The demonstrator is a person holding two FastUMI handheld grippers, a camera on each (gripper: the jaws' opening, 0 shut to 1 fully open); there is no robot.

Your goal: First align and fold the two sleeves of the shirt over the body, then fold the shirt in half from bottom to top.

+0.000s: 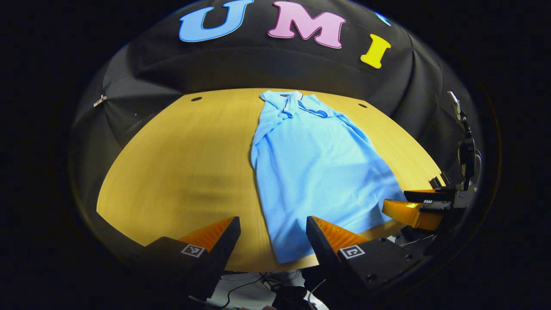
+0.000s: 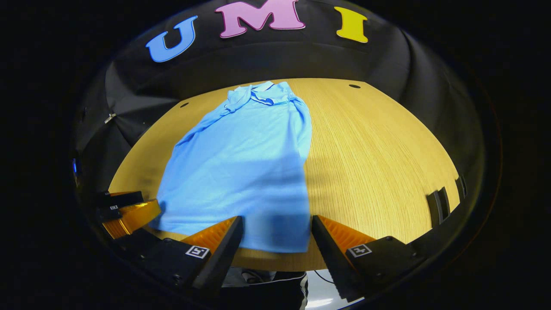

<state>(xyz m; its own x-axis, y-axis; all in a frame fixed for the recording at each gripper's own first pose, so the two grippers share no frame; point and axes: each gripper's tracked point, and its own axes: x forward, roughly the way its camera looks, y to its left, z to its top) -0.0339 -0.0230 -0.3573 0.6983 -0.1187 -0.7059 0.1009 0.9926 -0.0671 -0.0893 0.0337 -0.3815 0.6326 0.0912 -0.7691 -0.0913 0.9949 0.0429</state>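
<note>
Shirt [image 1: 314, 172] flat on table [image 1: 181, 172] (sleeves folded in), both grippers' jaws apart

Right gripper [image 2: 275, 232] gapes above the blue shirt's [image 2: 245, 168] hem on the table [image 2: 366, 150].

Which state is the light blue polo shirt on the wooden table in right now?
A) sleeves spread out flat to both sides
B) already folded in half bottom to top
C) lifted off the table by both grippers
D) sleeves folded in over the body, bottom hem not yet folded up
D: the light blue polo shirt lies as one long narrow panel on the wooden table, collar far, hem near; both grippers are open and empty.
</note>
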